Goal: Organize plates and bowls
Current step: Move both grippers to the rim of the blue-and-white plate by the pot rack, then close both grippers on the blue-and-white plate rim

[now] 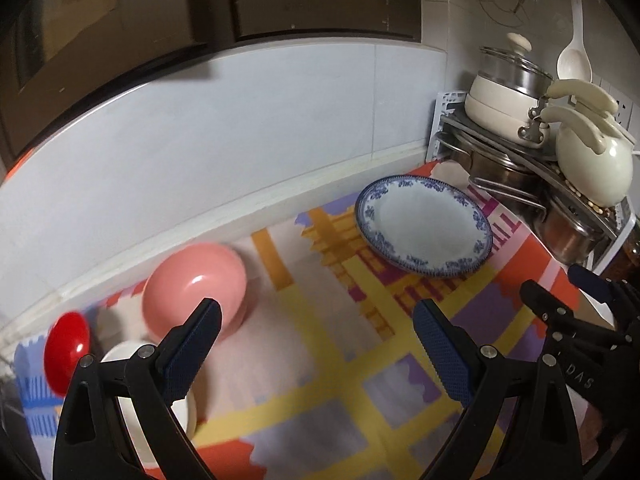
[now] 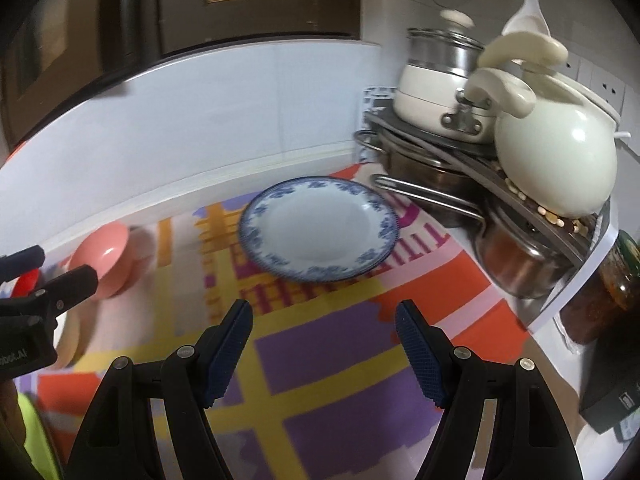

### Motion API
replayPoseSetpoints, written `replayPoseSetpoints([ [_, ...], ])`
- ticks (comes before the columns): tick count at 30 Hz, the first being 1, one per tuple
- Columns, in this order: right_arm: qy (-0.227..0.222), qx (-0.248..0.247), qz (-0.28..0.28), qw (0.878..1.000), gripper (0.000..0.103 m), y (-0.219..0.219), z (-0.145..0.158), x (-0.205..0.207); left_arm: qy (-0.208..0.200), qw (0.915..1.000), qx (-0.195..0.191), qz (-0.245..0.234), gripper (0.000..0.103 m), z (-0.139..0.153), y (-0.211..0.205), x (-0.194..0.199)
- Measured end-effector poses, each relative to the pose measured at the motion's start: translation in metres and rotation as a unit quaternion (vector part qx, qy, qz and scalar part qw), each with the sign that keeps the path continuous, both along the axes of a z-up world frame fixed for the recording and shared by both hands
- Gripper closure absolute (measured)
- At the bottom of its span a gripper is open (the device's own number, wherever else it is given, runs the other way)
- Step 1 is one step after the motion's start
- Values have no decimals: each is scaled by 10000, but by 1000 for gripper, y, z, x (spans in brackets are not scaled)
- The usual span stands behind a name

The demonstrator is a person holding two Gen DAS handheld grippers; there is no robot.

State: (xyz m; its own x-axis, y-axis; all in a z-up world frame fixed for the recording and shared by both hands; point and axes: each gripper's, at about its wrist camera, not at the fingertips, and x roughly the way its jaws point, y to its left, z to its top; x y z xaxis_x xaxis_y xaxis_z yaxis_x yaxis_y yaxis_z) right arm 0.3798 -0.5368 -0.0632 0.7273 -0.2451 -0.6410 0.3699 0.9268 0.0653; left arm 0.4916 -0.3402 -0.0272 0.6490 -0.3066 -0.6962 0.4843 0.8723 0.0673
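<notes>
A white plate with a blue flowered rim (image 1: 424, 226) (image 2: 318, 228) lies on the colourful mat near the back wall. A pink bowl (image 1: 196, 292) (image 2: 102, 258) stands left of it, tilted. A red bowl (image 1: 66, 350) sits further left, and a white bowl (image 1: 184, 412) lies partly hidden behind my left finger. My left gripper (image 1: 316, 332) is open over the mat, nothing between its pads. My right gripper (image 2: 324, 332) is open too, short of the plate, empty. Its black fingers (image 1: 560, 316) show at the left wrist view's right edge.
A metal rack (image 2: 460, 152) at the back right holds cream pots, a steel pot and pans. A jar (image 2: 604, 292) and a dark box (image 2: 616, 392) stand at the right. A tiled wall (image 1: 200, 128) runs behind the mat (image 2: 320, 360).
</notes>
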Motion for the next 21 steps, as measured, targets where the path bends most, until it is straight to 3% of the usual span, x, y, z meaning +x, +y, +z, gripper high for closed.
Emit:
replayPoseSetpoints([
  [8, -139, 97, -524, 9985, 29, -38, -13, 30, 50, 9999, 95, 51, 6, -25, -36, 44],
  [21, -194, 291, -935, 9950, 29, -87, -47, 92, 241, 9997, 3, 54, 9, -63, -87, 104],
])
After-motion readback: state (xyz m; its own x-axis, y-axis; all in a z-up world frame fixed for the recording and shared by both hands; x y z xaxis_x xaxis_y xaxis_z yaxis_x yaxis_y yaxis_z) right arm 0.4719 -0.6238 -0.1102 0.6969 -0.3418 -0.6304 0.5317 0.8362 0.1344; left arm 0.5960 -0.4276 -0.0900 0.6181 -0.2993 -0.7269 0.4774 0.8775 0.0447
